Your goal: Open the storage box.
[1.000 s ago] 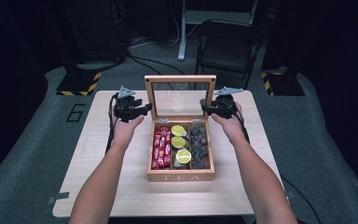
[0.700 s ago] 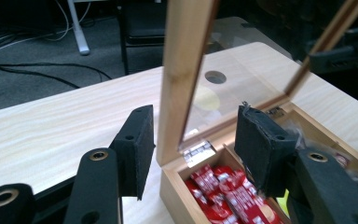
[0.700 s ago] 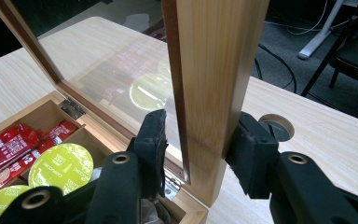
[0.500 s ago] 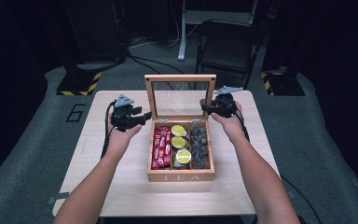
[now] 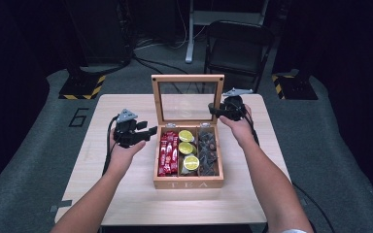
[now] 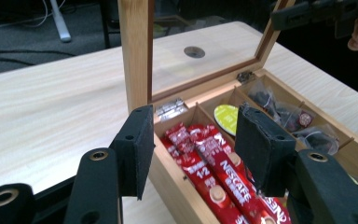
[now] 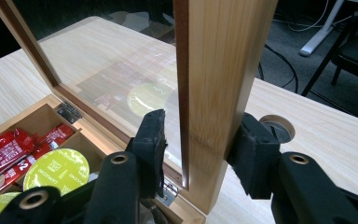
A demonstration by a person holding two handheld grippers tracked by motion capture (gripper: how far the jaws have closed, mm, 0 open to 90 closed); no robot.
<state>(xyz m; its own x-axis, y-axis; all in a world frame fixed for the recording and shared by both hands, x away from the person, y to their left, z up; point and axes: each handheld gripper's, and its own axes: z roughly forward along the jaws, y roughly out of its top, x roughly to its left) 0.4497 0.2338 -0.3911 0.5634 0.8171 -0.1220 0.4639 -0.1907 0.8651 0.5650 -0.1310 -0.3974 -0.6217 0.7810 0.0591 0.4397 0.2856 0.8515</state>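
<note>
Straddling the lid (image 7: pixel 219 84), the right tool (image 7: pixel 200 144) has parted jaws.

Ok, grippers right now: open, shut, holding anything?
Left gripper: open, empty, above the box's red-stick compartment.
Right gripper: jaws astride the lid frame; whether they clamp it cannot be told.

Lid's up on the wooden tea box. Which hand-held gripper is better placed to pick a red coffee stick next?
Left. The left hand-held gripper is open, aimed over the red coffee sticks in the wooden tea box. The right hand-held gripper straddles the glass-paned lid's frame.
</note>
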